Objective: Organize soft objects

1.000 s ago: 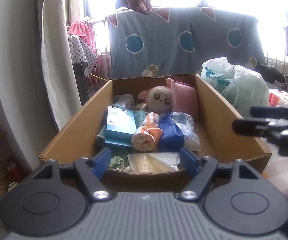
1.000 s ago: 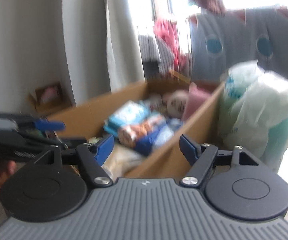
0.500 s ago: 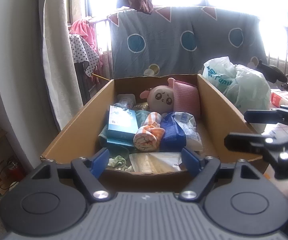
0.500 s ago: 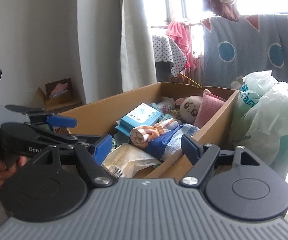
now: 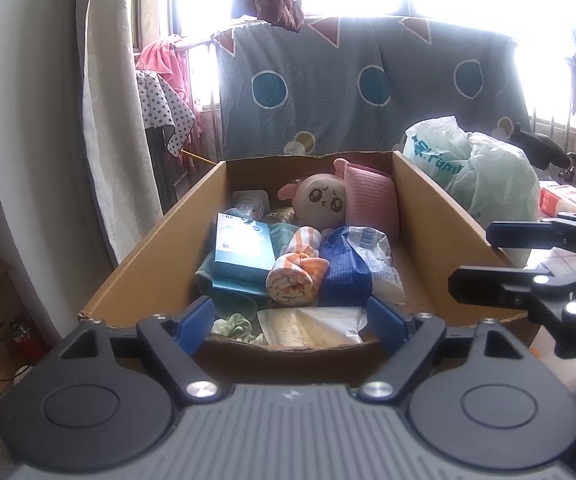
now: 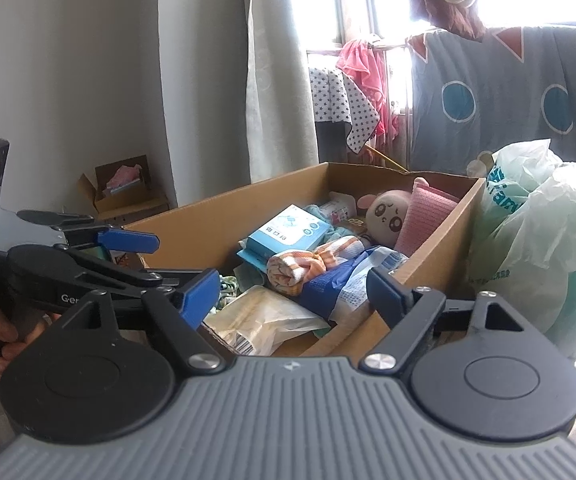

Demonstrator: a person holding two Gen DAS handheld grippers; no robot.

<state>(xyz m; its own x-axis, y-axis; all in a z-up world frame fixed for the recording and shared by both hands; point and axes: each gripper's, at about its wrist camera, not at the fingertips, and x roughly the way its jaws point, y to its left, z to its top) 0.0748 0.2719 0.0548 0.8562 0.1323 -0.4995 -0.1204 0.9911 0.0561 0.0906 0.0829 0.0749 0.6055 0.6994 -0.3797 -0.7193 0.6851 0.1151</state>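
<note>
Cardboard box (image 5: 156, 276) sits ahead of you, holding a rolled orange-striped towel (image 5: 293, 276) at its middle and a round plush toy (image 5: 319, 200) at the far end. Your left gripper (image 5: 289, 320) and right gripper (image 6: 293, 286) both gape wide, holding nothing.

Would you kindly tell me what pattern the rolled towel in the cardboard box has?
The rolled towel has orange and white stripes, clearest in the left wrist view.

Black hand-held gripper (image 5: 291, 320), blue fingertip pads (image 5: 196, 322), silver screws.
</note>
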